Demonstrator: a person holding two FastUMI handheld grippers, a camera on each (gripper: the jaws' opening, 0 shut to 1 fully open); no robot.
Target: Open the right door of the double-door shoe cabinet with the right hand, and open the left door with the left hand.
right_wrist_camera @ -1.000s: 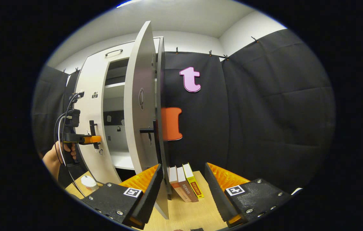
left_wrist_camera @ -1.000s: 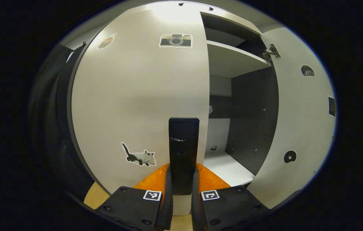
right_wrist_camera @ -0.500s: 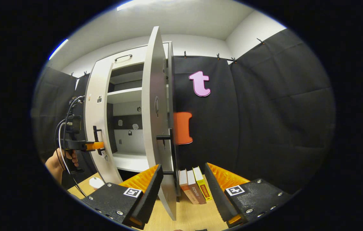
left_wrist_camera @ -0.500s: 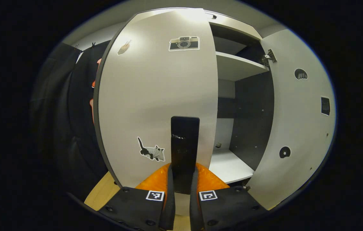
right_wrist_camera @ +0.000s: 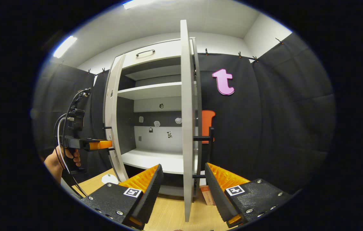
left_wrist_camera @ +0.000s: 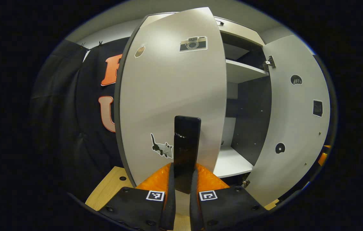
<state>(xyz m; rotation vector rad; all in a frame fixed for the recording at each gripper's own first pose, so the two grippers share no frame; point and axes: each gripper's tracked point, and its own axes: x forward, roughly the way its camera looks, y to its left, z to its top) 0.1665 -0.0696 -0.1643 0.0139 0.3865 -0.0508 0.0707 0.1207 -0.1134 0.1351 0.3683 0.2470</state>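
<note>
Shoe cabinet (right_wrist_camera: 155,96), a tall box of smooth pale laminate with dark edge banding, stands with both flat doors swung out. In the left gripper view the left door (left_wrist_camera: 171,96) faces the camera, its matte front dotted with stickers: a camera (left_wrist_camera: 193,44) near the top and a cat (left_wrist_camera: 162,148) low down. The left gripper (left_wrist_camera: 182,192) has its two fingers drawn close on the door's handle (left_wrist_camera: 186,147), a flat dark bar with rounded corners that rises upright between them; both fingers press its sides. Beside it the right door (left_wrist_camera: 293,122) shows its inner face, with a metal hinge (left_wrist_camera: 269,61) at the upper corner and small round and square stickers. Between the doors lie a white shelf (left_wrist_camera: 244,71), a dark side panel and a white floor board (left_wrist_camera: 232,162).

In the right gripper view the right door (right_wrist_camera: 186,122) is seen edge-on, a thin upright slab standing in the gap of the right gripper (right_wrist_camera: 183,192), whose ribbed fingers are spread wide and touch neither face. A slim dark bar handle (right_wrist_camera: 208,150) projects from the door's far side. To the left a hand (right_wrist_camera: 64,158) grips the left gripper (right_wrist_camera: 106,145) at the left door (right_wrist_camera: 114,115). Everything stands on a light wood-grain tabletop (right_wrist_camera: 168,213).
</note>
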